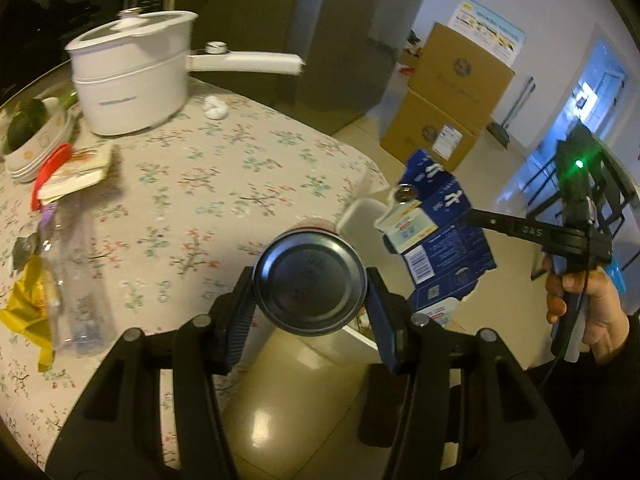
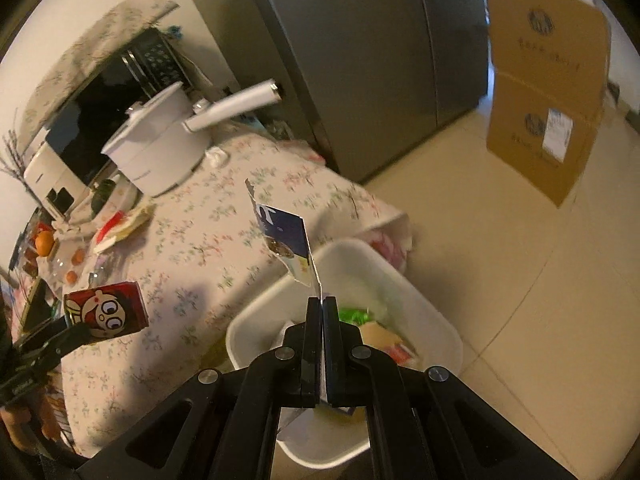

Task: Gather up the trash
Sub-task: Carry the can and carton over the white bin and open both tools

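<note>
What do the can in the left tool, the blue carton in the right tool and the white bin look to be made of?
Can: probably metal, its round concave base dark with a dull sheen; the side carries a glossy red cartoon print. Blue carton: thin printed cardboard, flattened, with ragged torn edges and pale inner faces. White bin: likely plastic, smooth, with a rounded moulded rim.

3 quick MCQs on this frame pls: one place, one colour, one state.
1. Where is the white bin?
A. on the table
B. on the floor beside the table
C. on the boxes

2. Main colour of the flattened carton in the right gripper?
A. blue
B. green
C. orange

3. The left gripper is:
A. empty
B. shut on the can
C. out of view

B: it stands on the tiles at the table's edge.
A: its printed panels are blue.
B: the pads press both sides of the can.
</note>
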`<state>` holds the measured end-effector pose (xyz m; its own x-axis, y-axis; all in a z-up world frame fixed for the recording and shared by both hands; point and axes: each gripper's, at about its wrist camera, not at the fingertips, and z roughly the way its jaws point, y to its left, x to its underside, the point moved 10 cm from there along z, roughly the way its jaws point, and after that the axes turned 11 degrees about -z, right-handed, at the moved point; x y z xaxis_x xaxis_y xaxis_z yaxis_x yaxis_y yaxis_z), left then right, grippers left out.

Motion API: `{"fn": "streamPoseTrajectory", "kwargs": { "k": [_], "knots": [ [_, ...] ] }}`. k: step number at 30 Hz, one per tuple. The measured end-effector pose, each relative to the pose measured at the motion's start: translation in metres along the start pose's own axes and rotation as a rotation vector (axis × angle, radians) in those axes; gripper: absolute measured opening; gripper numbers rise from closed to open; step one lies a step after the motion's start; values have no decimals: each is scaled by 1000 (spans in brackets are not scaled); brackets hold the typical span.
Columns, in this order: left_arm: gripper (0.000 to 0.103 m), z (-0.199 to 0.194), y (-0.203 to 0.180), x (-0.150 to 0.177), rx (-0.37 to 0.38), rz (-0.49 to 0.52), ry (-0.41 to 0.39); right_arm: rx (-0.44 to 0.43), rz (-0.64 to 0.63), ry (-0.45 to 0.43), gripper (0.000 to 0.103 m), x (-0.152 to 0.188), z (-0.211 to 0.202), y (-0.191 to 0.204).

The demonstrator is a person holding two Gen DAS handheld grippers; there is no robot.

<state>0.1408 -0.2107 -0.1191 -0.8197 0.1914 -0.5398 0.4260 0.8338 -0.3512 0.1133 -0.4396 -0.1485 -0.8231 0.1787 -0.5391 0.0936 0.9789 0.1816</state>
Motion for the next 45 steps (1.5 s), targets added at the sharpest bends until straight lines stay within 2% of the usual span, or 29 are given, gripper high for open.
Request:
{"fn": "streamPoseTrajectory", "kwargs": {
  "k": [4, 12, 15, 25, 31, 33, 35, 45],
  "knots": [
    [54, 13, -14, 9, -1, 32, 30, 19, 37, 39, 4, 8, 12, -11],
    [55, 41, -37, 28, 19, 85, 92, 51, 60, 35, 38, 11, 4, -21],
    [55, 55, -45, 36, 20, 108, 116, 63, 53, 34, 47, 13, 1, -22],
    [55, 99, -53, 57, -21, 175, 172, 74, 47, 37, 49, 17, -2, -27],
    [55, 105, -59, 57, 7, 200, 161, 80, 44, 36, 51, 18, -4, -28],
    [59, 104, -62, 57, -2, 223, 153, 84, 42, 35, 54, 17, -4, -28],
    [72, 100, -62, 54, -15, 236, 138, 84, 45, 32, 56, 17, -5, -29],
    [76, 83, -42, 43, -53, 195, 104, 87, 42, 26, 57, 14, -7, -26]
  ]
}}
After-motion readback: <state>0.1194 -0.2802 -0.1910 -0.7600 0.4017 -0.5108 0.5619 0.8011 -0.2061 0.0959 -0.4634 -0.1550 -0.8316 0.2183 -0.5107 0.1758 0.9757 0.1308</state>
